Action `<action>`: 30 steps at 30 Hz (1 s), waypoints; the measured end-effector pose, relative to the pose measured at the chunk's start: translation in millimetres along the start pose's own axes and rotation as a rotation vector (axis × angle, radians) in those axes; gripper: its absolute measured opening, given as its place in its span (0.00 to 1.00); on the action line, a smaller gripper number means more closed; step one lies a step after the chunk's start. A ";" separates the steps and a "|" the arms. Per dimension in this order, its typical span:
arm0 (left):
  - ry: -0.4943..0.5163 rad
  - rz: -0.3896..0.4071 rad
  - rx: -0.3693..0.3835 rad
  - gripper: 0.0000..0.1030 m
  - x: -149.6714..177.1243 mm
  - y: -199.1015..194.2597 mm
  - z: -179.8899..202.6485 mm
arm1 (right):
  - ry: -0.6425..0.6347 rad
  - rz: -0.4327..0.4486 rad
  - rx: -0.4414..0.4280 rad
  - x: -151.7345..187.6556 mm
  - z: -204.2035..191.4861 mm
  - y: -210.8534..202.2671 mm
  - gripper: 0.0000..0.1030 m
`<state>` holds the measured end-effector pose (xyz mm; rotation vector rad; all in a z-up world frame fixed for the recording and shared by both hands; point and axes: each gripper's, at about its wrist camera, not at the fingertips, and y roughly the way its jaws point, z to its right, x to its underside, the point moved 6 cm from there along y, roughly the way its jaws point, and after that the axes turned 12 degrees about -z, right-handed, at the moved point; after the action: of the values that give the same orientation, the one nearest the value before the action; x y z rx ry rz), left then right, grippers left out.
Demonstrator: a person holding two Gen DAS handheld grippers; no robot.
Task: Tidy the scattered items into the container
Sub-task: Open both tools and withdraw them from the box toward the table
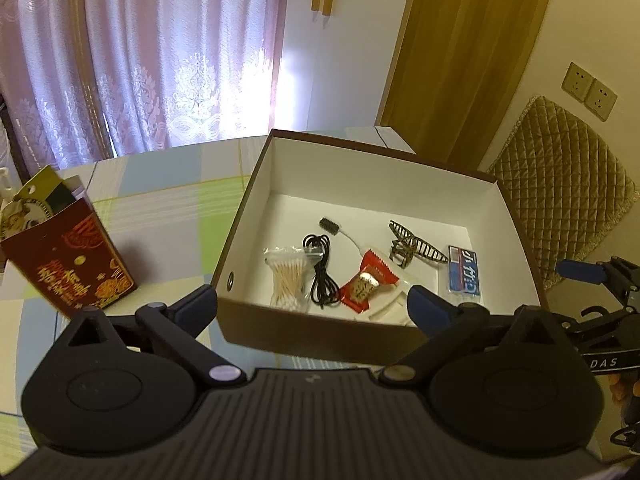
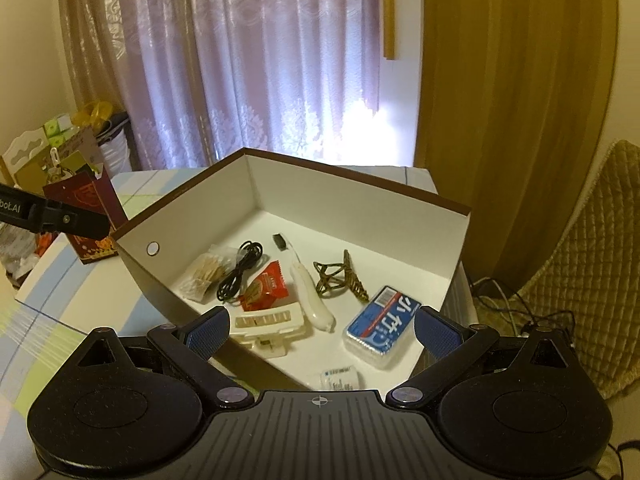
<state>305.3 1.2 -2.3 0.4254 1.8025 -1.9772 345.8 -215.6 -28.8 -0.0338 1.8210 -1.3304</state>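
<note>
Both grippers — left gripper [image 1: 312, 304], right gripper [image 2: 322, 330] — gape wide and empty above the box [image 2: 360, 188]; the right sits nearer its contents.

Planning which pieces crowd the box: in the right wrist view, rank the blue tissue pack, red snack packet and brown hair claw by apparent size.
1. blue tissue pack, though it is nearest the camera.
2. brown hair claw and red snack packet look about alike; I won't rank them.

Red gift bag [image 1: 76, 256] upright on table; lace curtain [image 1: 140, 52]; quilted chair [image 1: 560, 184].
</note>
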 end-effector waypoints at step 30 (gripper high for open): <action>0.113 0.001 -0.062 0.99 67.1 -33.1 -0.1 | 0.095 -0.009 0.014 48.4 -62.8 -29.7 1.00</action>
<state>230.8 -3.7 -7.2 0.5273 1.9264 -1.9261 262.0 -203.4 -30.8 0.0297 1.8925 -1.3717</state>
